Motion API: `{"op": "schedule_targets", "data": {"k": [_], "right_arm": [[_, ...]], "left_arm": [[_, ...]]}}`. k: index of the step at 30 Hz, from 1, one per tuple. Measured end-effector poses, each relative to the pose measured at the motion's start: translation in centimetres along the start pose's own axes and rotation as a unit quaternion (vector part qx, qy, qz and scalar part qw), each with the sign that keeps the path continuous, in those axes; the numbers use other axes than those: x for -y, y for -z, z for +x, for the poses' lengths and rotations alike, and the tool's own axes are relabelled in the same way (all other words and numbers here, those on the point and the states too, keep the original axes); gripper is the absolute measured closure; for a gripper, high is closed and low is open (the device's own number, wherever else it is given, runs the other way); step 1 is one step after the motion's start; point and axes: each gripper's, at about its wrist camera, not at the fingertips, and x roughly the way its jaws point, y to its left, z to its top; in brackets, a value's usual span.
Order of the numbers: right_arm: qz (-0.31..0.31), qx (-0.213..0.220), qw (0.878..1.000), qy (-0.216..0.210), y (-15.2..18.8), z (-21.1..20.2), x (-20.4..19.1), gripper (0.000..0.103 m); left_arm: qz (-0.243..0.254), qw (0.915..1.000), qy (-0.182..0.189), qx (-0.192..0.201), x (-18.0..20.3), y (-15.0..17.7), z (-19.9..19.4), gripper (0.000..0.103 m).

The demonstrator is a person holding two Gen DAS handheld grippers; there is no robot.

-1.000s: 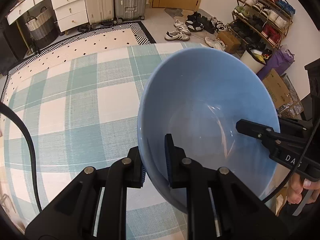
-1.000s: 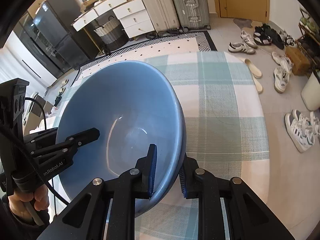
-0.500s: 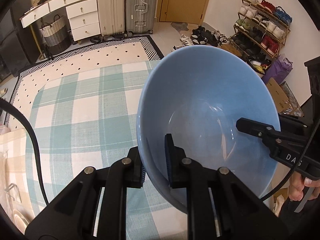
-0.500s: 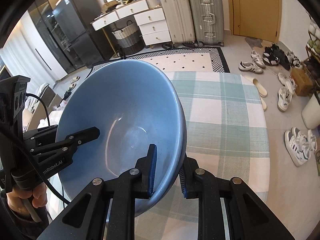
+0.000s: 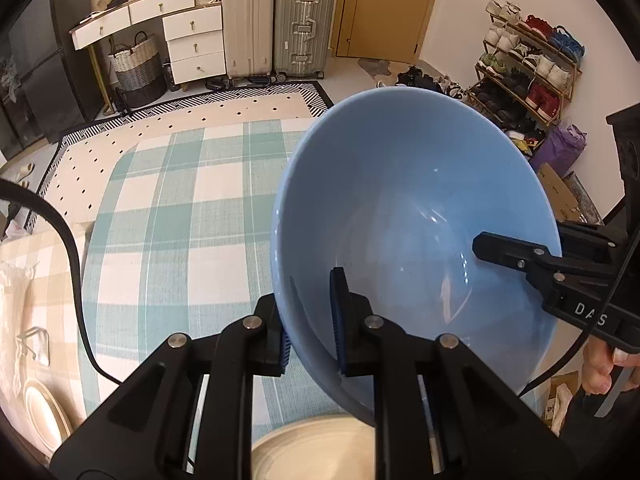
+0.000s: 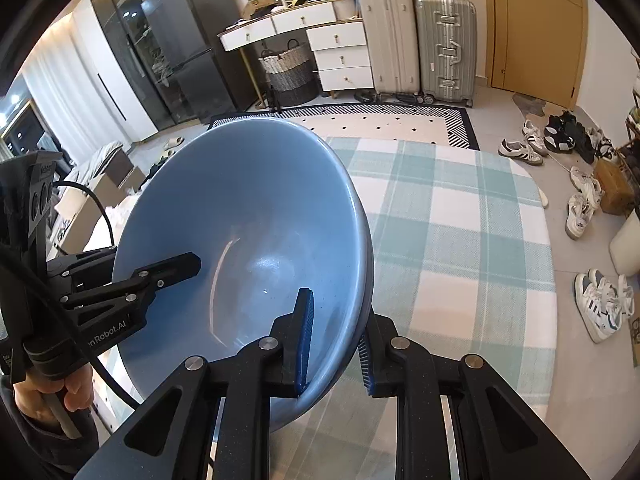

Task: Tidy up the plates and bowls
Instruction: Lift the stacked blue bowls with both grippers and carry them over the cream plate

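Observation:
A large light-blue bowl (image 5: 416, 208) (image 6: 256, 216) hangs in the air above the table with the green-and-white checked cloth (image 5: 168, 216) (image 6: 452, 216). My left gripper (image 5: 310, 320) is shut on its left rim, one pad inside and one outside. My right gripper (image 6: 334, 340) is shut on the opposite rim and also shows in the left wrist view (image 5: 516, 256). A cream plate (image 5: 320, 452) lies just under the bowl at the bottom edge. Another cream dish (image 5: 44, 412) sits at the lower left.
Beyond the table lie a patterned rug (image 5: 192, 108), two suitcases (image 5: 276, 24), white drawers (image 5: 192, 44) and a wicker basket (image 5: 136, 64). A shoe rack (image 5: 528, 72) and loose shoes (image 6: 576, 184) fill the right side. A black cable (image 5: 76, 264) trails across the left.
Both grippers have lifted the blue bowl higher and drawn it back. More of the room and the table's far edge show, and a cream plate has come into view under the bowl.

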Motion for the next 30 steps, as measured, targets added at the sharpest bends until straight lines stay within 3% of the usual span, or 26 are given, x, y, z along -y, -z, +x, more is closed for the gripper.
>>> {"op": "schedule_targets", "data": {"k": [14, 30], "right_arm": [[-0.026, -0.004, 1.0, -0.012, 5.0, -0.9, -5.5, 0.083], [-0.054, -0.004, 0.998, -0.008, 9.2, -2.3, -9.2, 0.082]], "left_arm": [[-0.017, 0.9996, -0.016, 0.016, -1.9, 8.8, -5.9, 0.09], [-0.037, 0.9988, -0.014, 0.029, -2.7, 16.1, -10.5, 0.09]]}}
